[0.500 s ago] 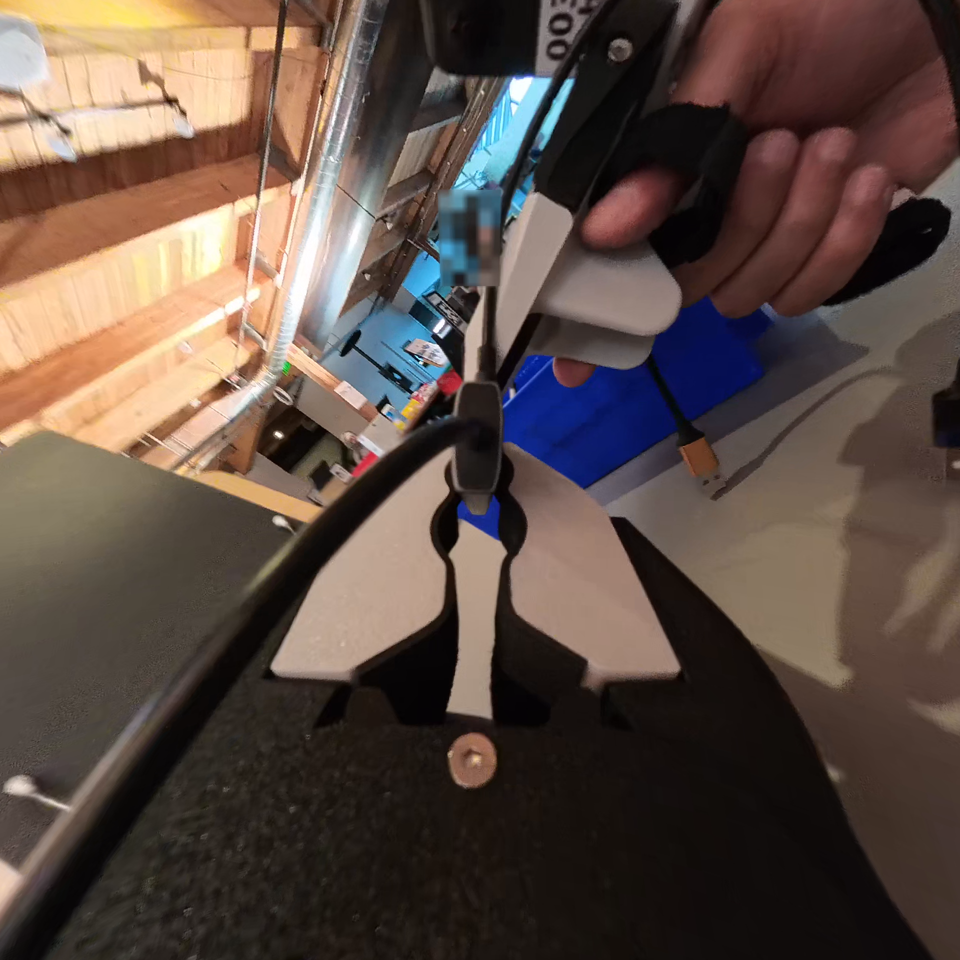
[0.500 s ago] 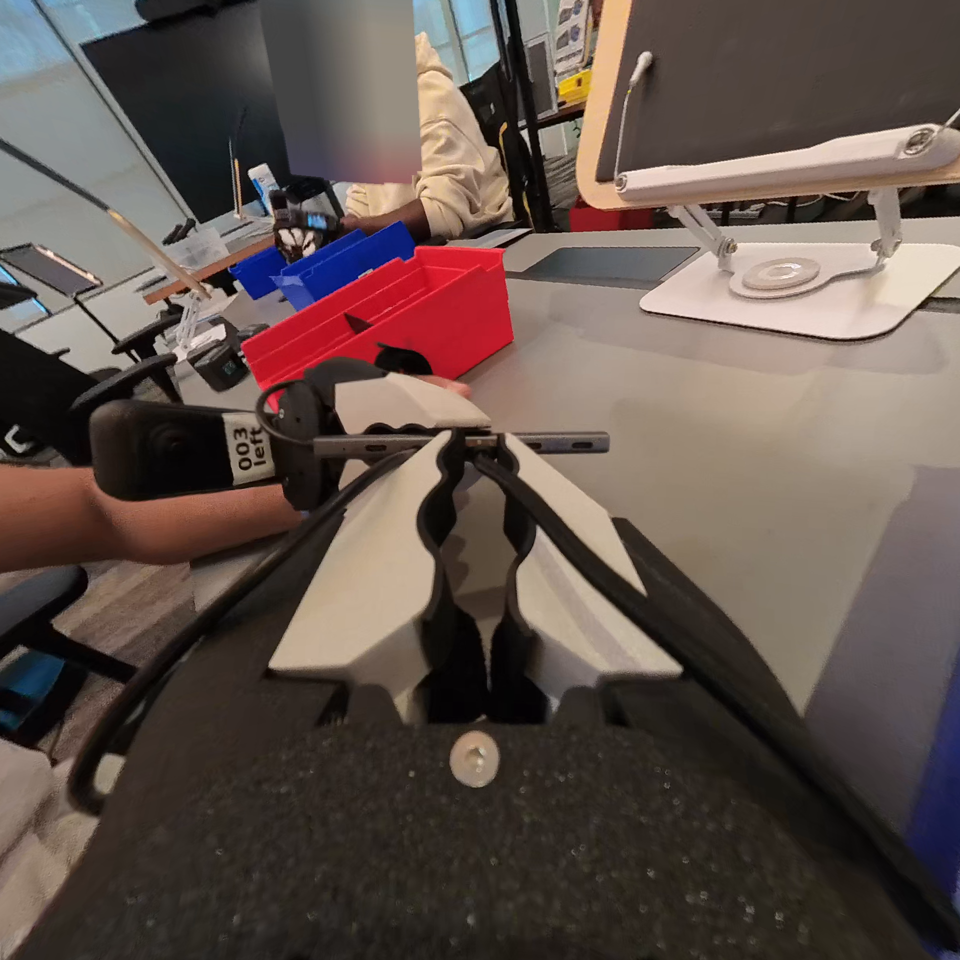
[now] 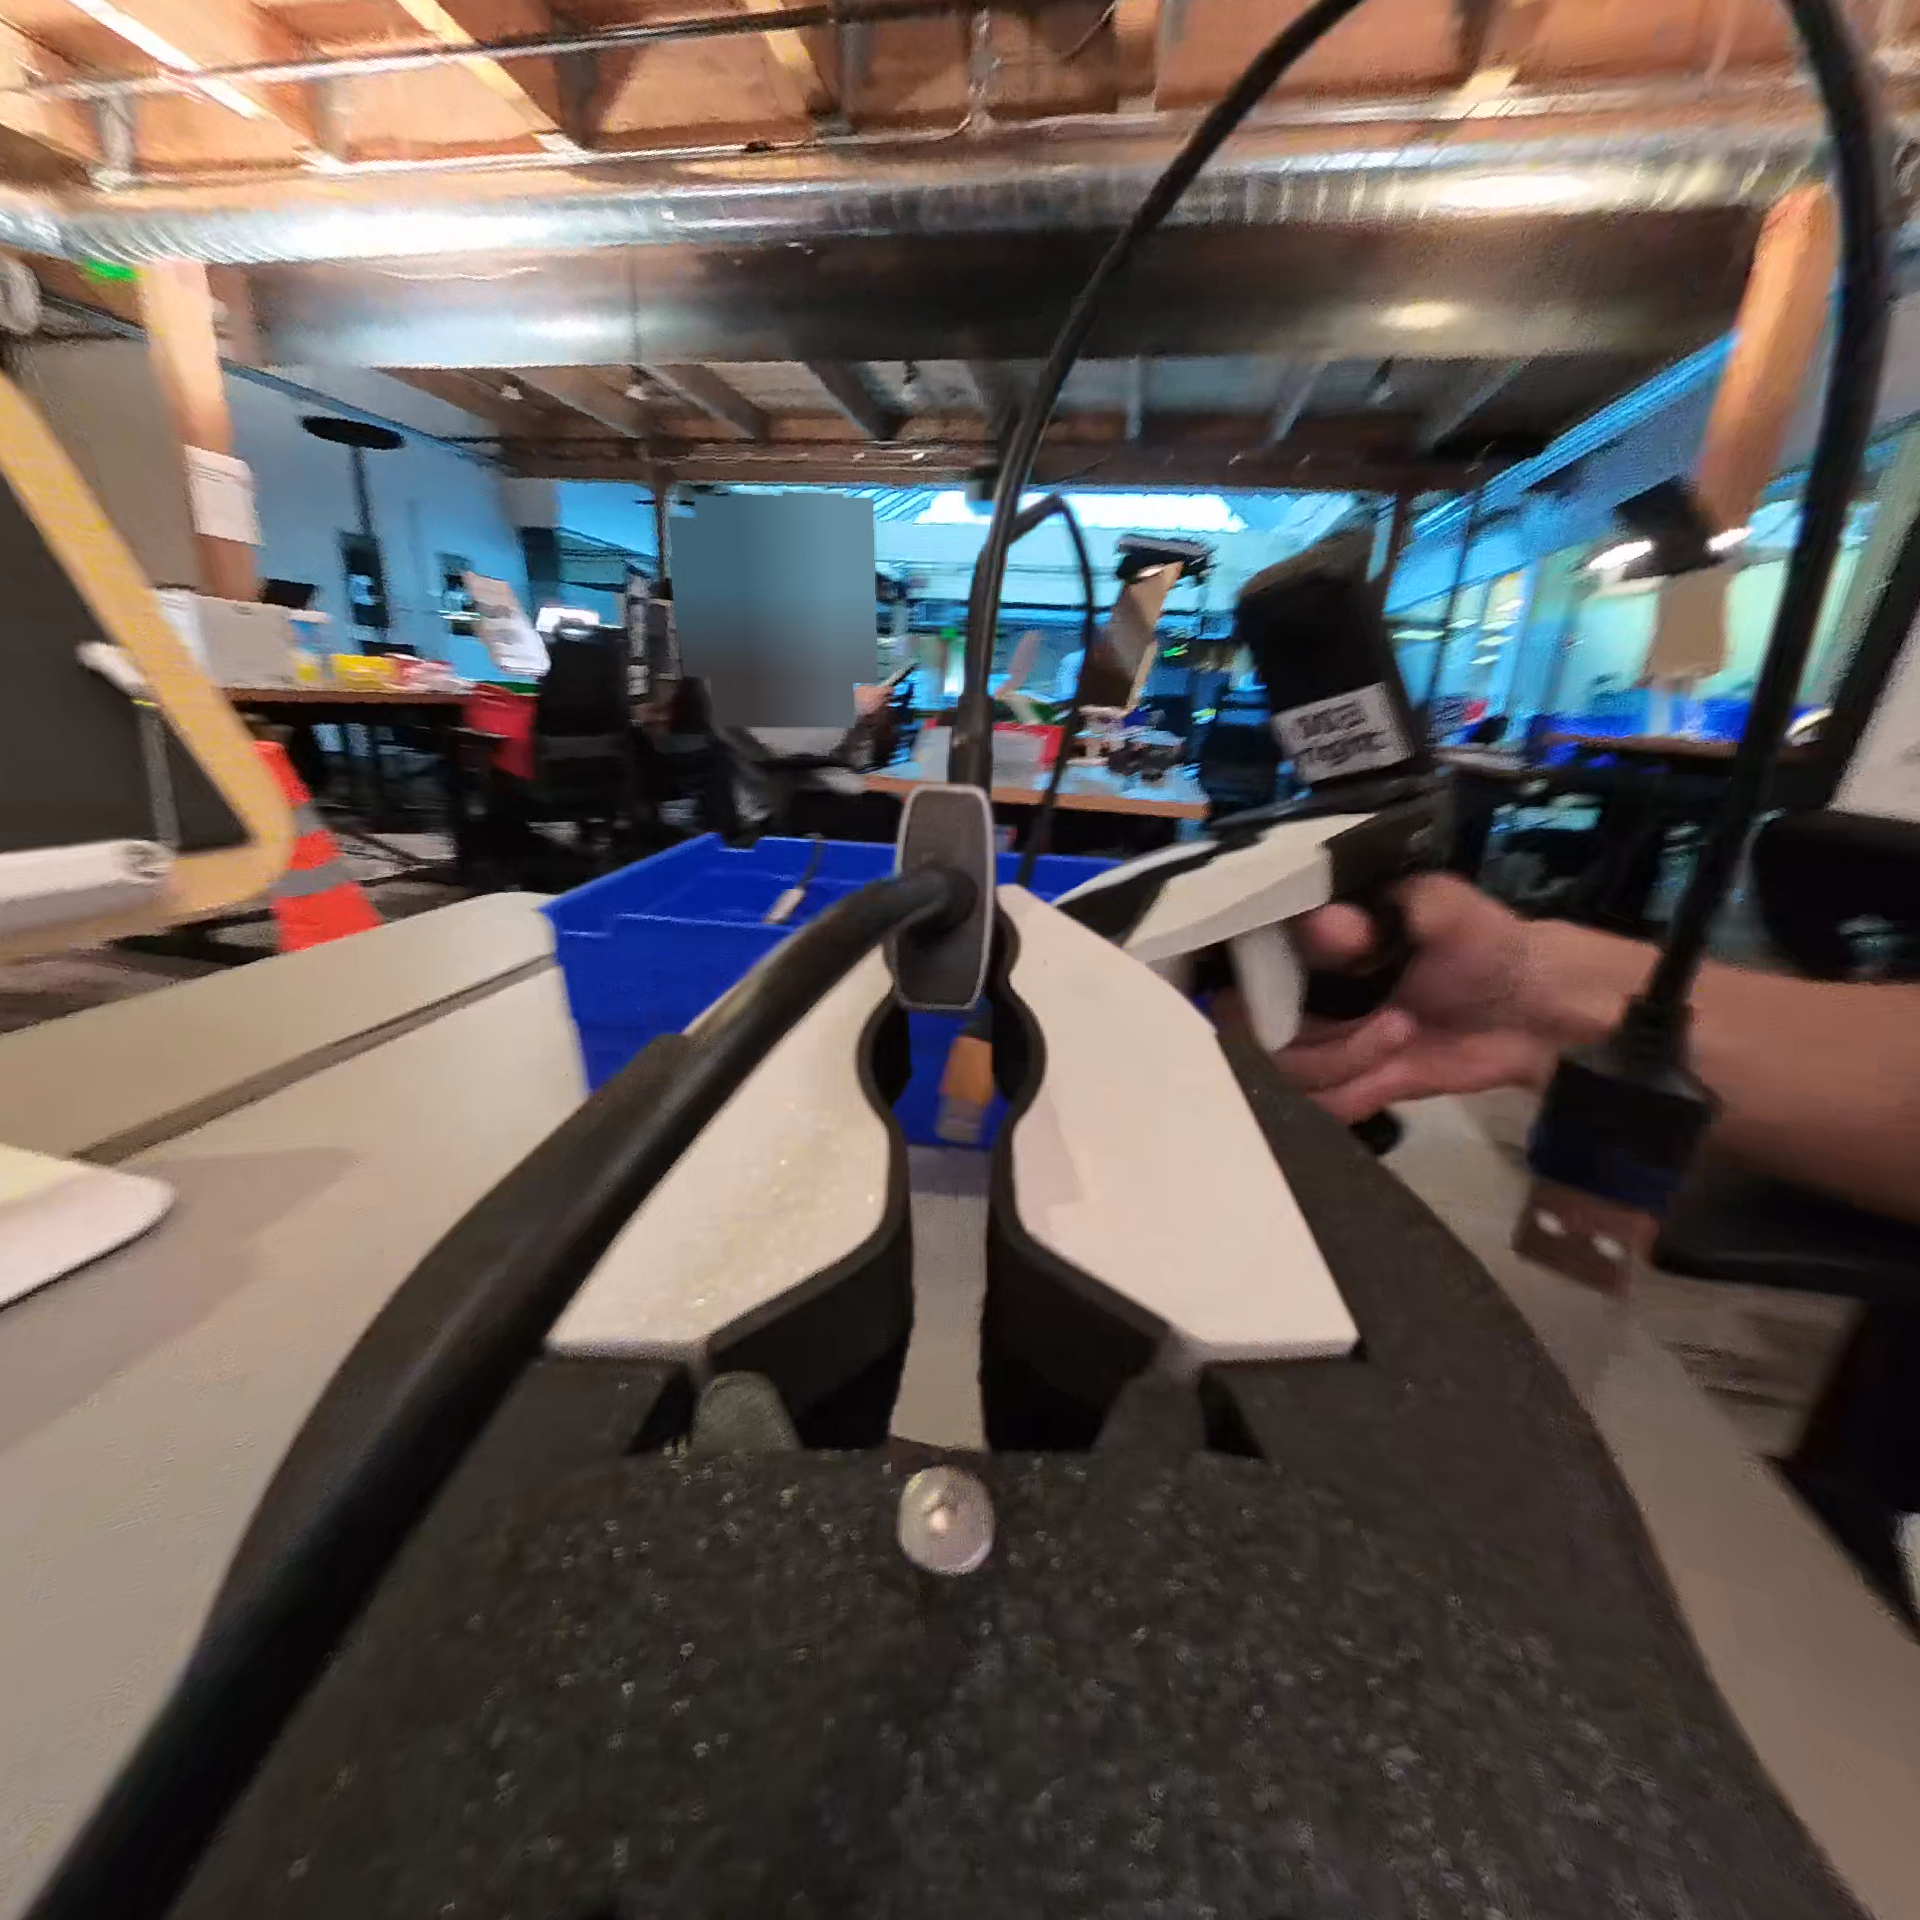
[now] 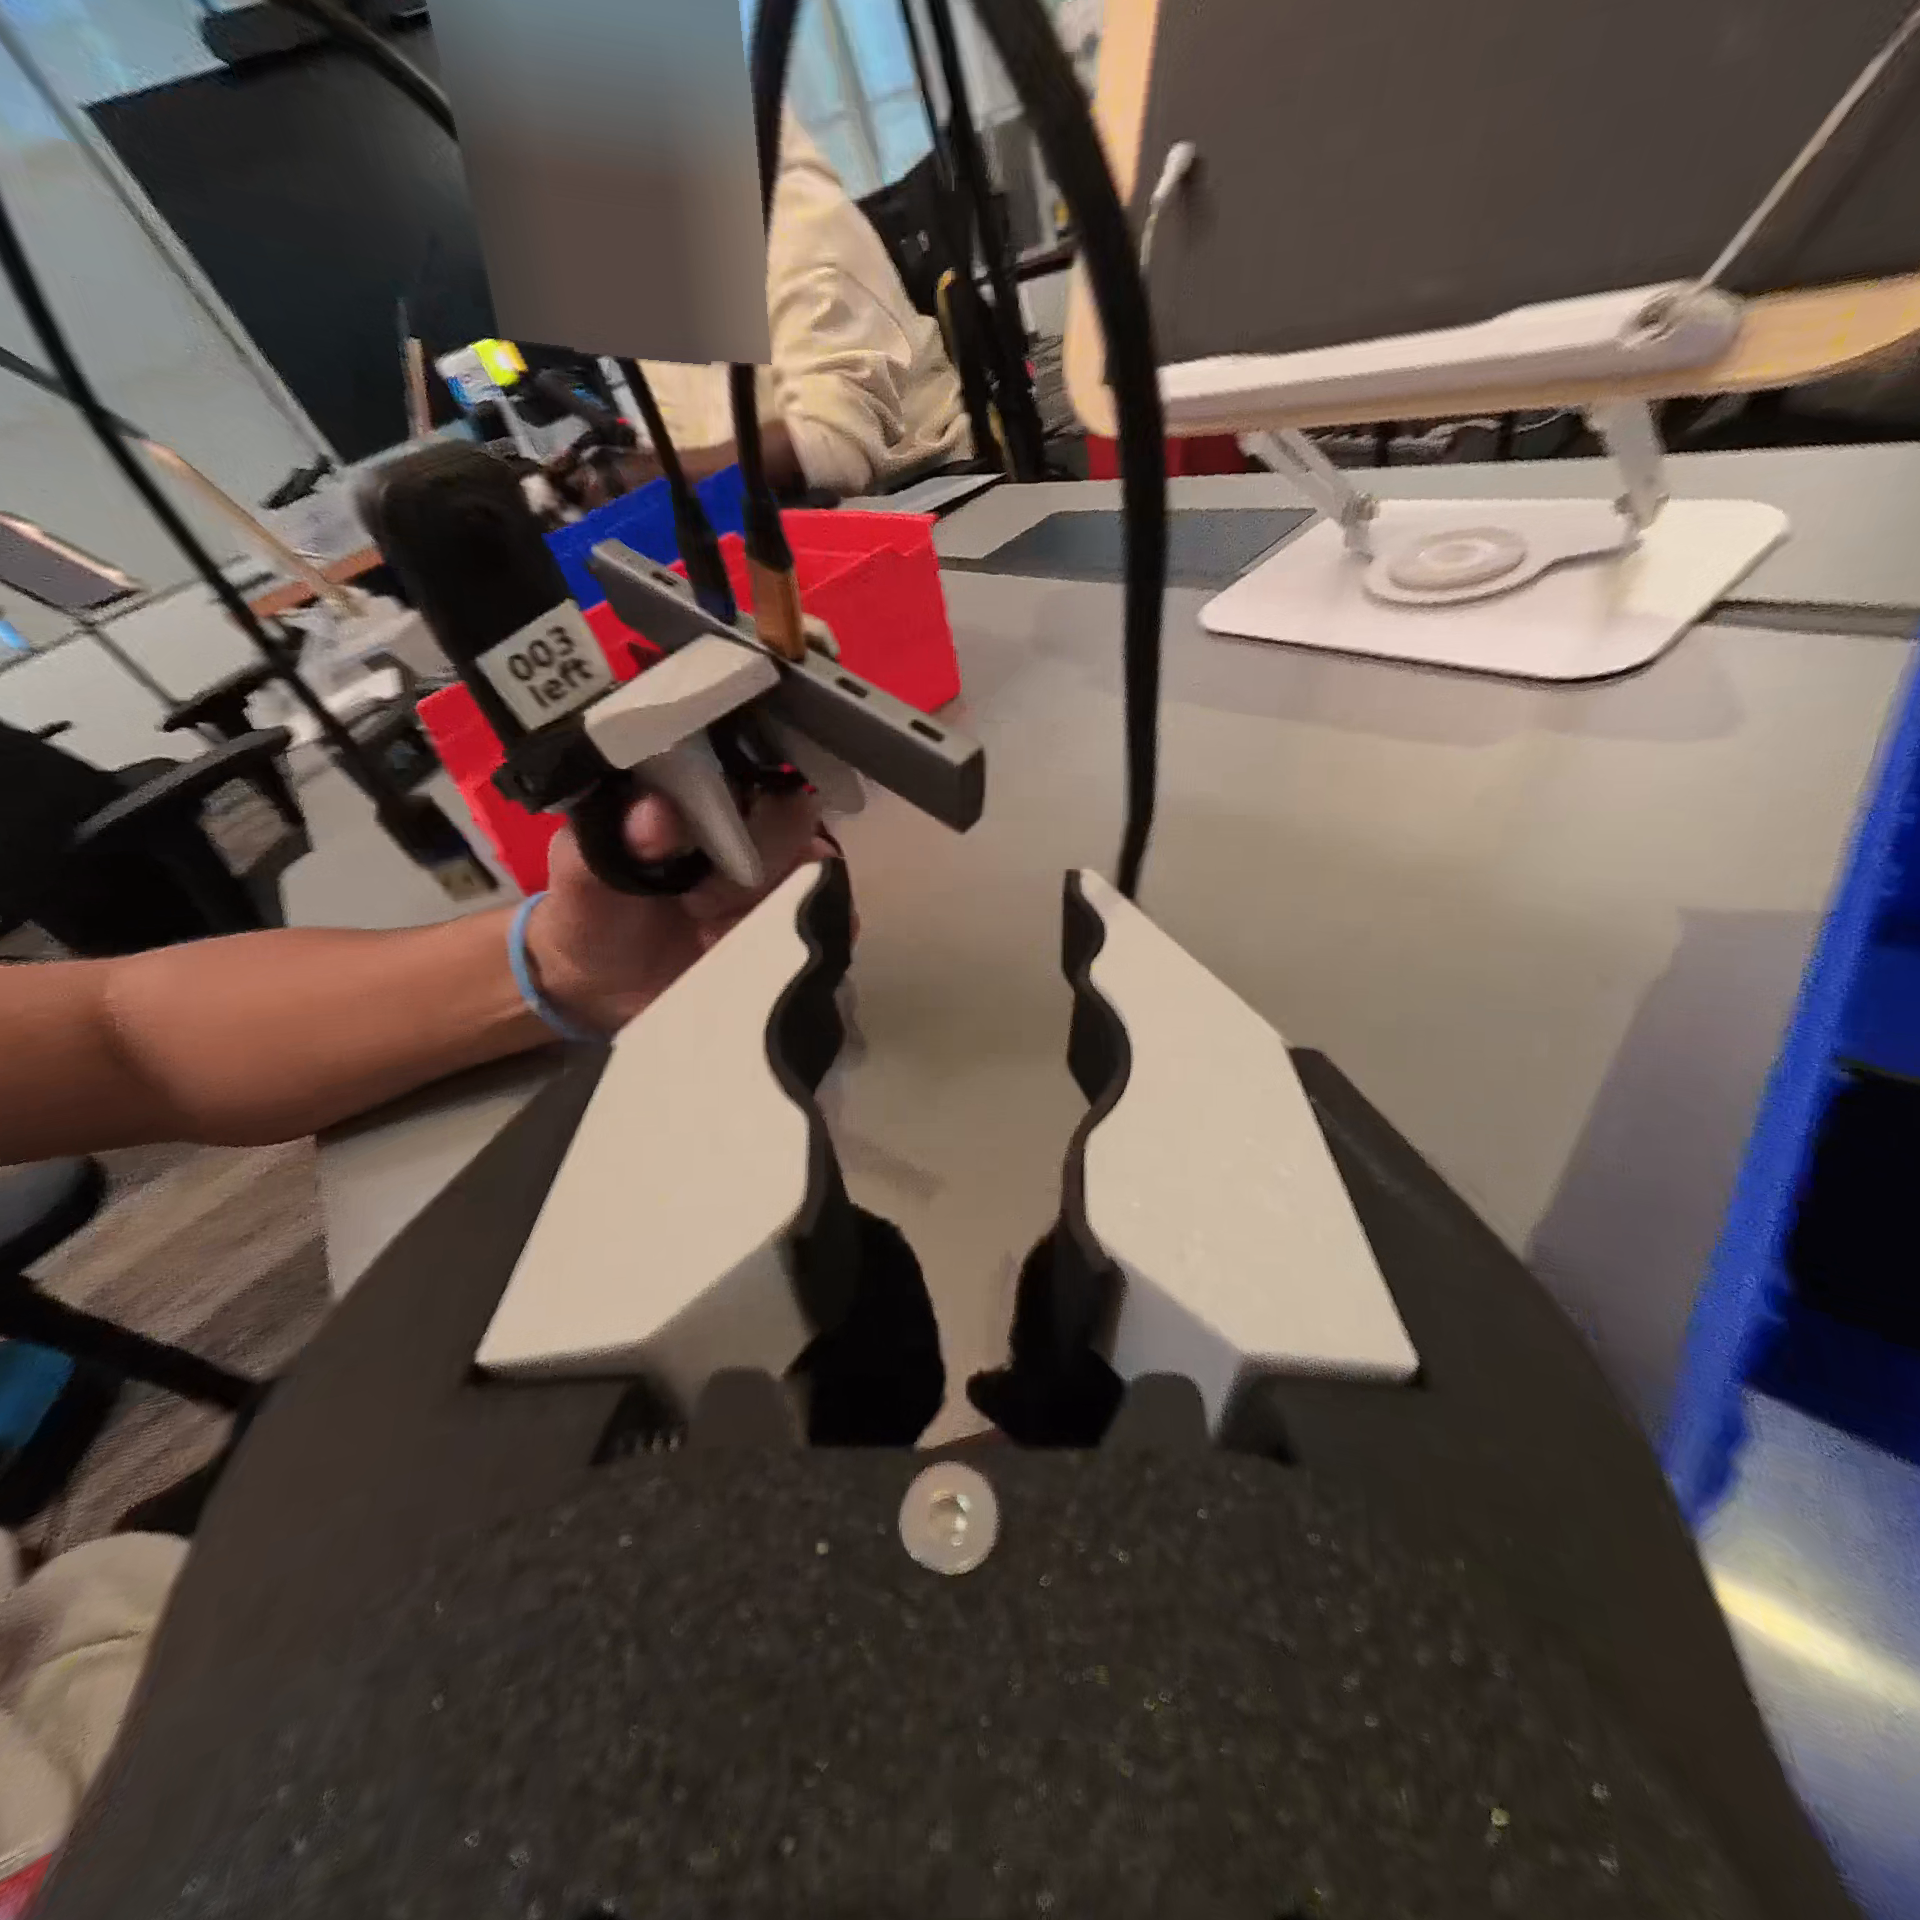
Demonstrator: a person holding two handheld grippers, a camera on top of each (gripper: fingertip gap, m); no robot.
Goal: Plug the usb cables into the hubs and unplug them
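The left gripper [image 3: 943,925] has its two fingers pressed tight on a thin gray hub [image 3: 941,914]. In the left wrist view the hub shows only end-on, like a small gray slab between the fingertips, with a thick black cable [image 3: 582,1164] coming out of it and running back over the left finger. The right wrist view shows much more: the hub [image 4: 800,691] is a long flat bar with little slots along its side, held up above the gray table [image 4: 1403,831]. Two plugs go into its top, a black one [image 4: 698,566] and an orange one [image 4: 777,603].

The right gripper [image 4: 951,904] has its fingers spread wide with nothing between them. A black cable [image 4: 1138,644] hangs just past its right fingertip.

Only the left wrist view shows a loose black and blue USB plug [image 3: 1605,1174] dangling at the right, and a blue bin [image 3: 717,956] behind the hub. Only the right wrist view shows a red bin [image 4: 883,623] and a white stand [image 4: 1507,582].

Each gripper has a small white label [image 4: 542,665] with writing.
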